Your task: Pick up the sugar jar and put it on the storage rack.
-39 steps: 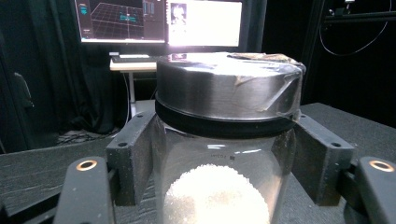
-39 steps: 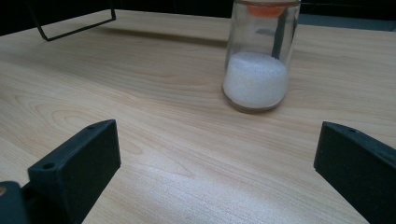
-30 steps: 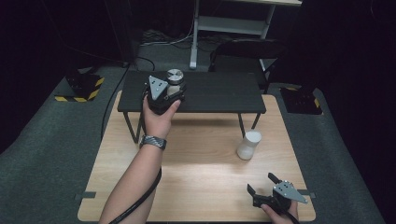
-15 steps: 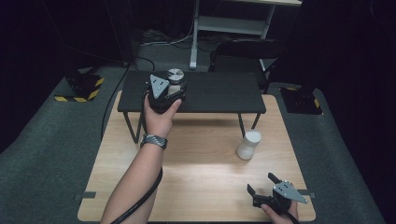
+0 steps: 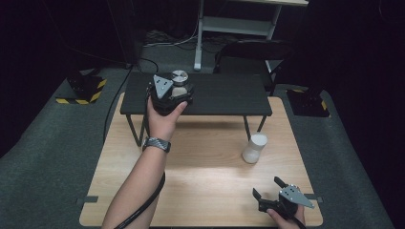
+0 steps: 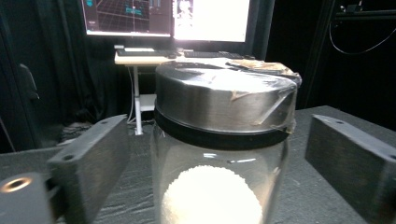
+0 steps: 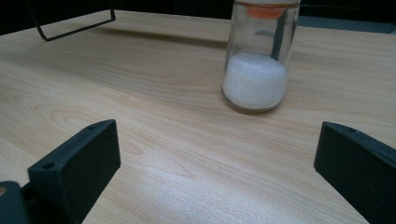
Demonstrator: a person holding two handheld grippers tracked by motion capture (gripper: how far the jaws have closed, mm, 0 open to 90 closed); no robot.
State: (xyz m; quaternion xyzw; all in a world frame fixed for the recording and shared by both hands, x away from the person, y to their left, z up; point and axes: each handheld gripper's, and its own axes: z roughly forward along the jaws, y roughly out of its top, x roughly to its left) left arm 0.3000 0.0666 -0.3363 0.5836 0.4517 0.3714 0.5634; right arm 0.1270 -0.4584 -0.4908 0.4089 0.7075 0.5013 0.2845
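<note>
A glass jar with a steel lid stands on the black raised shelf. My left gripper is at the jar, held from the near side. In the left gripper view the jar, with white grains inside, stands between the open jaws of the left gripper, with a gap on each side. A second glass jar of white grains stands on the wooden table. My right gripper rests open near the table's front right. That jar stands well ahead of the open right gripper.
The shelf stands on thin black wire legs at the far side of the wooden table. Grey carpet surrounds the table. A desk with lit screens stands behind the shelf.
</note>
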